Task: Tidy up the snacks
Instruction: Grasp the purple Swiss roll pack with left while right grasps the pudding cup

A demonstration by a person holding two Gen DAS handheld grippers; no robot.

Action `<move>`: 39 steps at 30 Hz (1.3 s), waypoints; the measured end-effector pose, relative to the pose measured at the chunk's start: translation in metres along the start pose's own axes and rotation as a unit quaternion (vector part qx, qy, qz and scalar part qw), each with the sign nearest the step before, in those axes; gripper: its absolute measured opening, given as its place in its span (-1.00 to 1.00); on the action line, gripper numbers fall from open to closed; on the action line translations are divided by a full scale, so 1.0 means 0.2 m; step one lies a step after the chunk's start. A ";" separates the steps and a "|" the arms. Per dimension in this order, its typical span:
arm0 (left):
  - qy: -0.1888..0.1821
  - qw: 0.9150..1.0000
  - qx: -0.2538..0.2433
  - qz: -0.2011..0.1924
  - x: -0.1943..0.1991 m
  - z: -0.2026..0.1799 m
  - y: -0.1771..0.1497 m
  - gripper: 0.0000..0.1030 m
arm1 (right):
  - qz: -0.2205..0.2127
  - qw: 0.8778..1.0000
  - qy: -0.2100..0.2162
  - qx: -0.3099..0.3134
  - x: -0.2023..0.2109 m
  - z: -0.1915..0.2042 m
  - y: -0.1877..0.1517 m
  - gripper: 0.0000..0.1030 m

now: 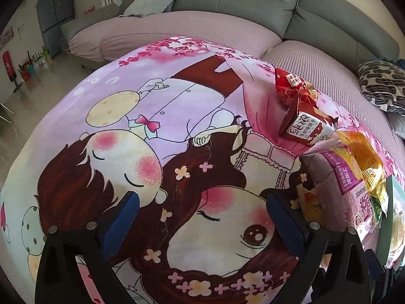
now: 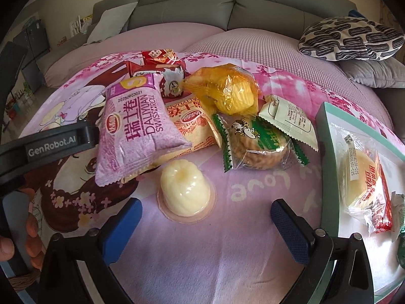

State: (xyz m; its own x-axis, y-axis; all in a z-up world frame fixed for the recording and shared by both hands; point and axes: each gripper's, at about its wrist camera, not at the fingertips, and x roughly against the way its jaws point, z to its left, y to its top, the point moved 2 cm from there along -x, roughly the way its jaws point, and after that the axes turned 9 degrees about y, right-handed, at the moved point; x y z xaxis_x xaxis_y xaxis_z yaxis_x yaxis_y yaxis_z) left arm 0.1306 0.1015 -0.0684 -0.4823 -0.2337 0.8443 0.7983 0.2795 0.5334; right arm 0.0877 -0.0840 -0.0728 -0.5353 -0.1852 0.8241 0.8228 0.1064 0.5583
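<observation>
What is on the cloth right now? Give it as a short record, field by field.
surface: cartoon-print cloth over a table, sofa behind
snack pile: purple Swiss roll pack lying on an orange pack; yellow cake bag; green-edged biscuit pack; red packs at the far side
nearest snack: jelly cup, upside down, alone
tray: green-rimmed tray at right, holding a wrapped pastry
left gripper: open, empty
right gripper: open, empty, jelly cup just ahead

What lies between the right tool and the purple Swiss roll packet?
In the right wrist view, a pale jelly cup sits between the right tool and the purple Swiss roll packet.
</observation>
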 end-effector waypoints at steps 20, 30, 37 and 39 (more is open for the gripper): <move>-0.126 0.990 -0.048 -0.027 0.25 -0.26 0.05 0.94 | -0.023 1.000 -0.002 -0.008 0.00 -0.03 0.03 0.35; -0.115 0.991 -0.070 0.002 0.16 -0.35 0.02 0.60 | -0.031 0.999 0.002 -0.038 0.03 -0.13 0.04 -0.15; -0.125 0.990 -0.061 0.023 0.12 -0.32 0.00 -0.14 | -0.032 0.998 0.008 -0.045 0.05 -0.15 0.04 -0.16; -0.127 0.990 -0.058 0.020 0.13 -0.31 0.00 -0.18 | -0.036 0.998 0.012 -0.049 0.07 -0.15 0.04 -0.16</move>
State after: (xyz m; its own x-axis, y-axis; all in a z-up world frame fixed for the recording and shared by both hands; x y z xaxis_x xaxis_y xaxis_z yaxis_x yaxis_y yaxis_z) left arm 0.1413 0.0380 -0.0499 -0.5133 0.0207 0.8580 0.8474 0.1707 0.5028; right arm 0.0933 -0.1153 -0.0590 -0.5893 -0.2126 0.7794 0.7981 -0.0036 0.6025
